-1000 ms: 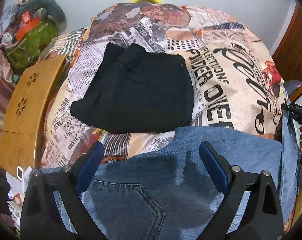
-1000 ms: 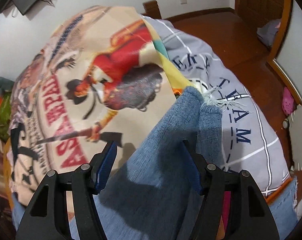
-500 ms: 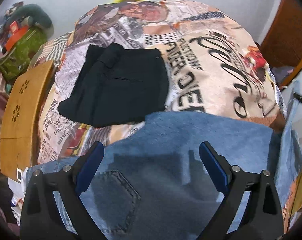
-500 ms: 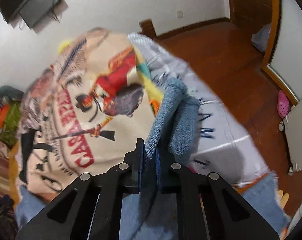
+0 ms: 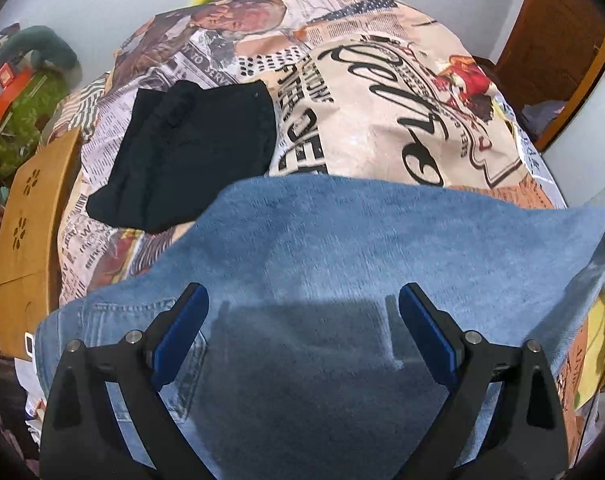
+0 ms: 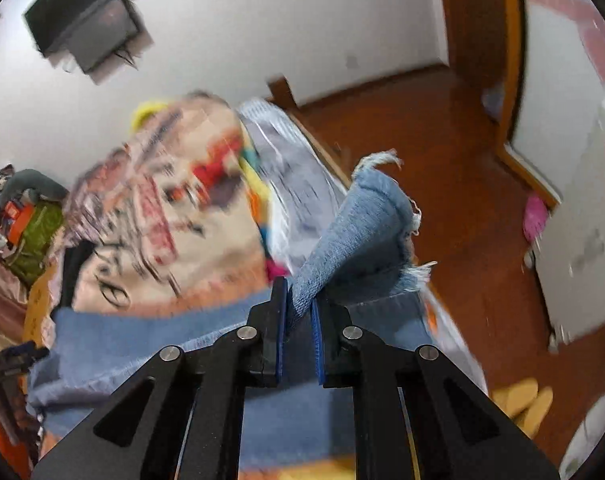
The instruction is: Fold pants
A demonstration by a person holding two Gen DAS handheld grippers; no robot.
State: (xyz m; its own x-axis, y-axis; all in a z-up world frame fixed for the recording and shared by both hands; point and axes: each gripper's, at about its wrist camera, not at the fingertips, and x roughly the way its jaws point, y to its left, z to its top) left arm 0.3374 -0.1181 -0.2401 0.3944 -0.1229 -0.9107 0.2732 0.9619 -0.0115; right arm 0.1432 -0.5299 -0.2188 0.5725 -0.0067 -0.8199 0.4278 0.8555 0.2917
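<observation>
Denim, soft and faded blue, fills the left wrist view: the jeans (image 5: 342, 248) lie spread on a bedspread (image 5: 382, 112) printed like old newspaper, its readable scraps including "OVER" and a large looping black script. Beneath and ahead of the left gripper (image 5: 302, 328) the cloth is smooth, with a stitched seam and pocket edge showing by the left finger. That gripper hovers over the jeans, its blue-padded fingers (image 5: 182, 332) spread wide, nothing between them. Beyond the denim, ahead and to the left, rests a folded black garment (image 5: 190, 152) of matte fabric. Farther left stands a curved wooden panel (image 5: 30, 216) with flower-shaped cutouts.

From the right wrist view, blurred by motion, the right gripper (image 6: 298, 320) is clamped on a bunched fold of the jeans (image 6: 358, 232), near a frayed hem with white threads (image 6: 414, 272). The pinched cloth rises ahead of the fingertips, lifted off the bed, while the remainder trails down to the left. Red lettering on the bedspread (image 6: 154, 220) is too smeared to read. To the right lies glossy wooden floor (image 6: 454, 152); a dark screen (image 6: 86, 28) hangs on the white wall above.
</observation>
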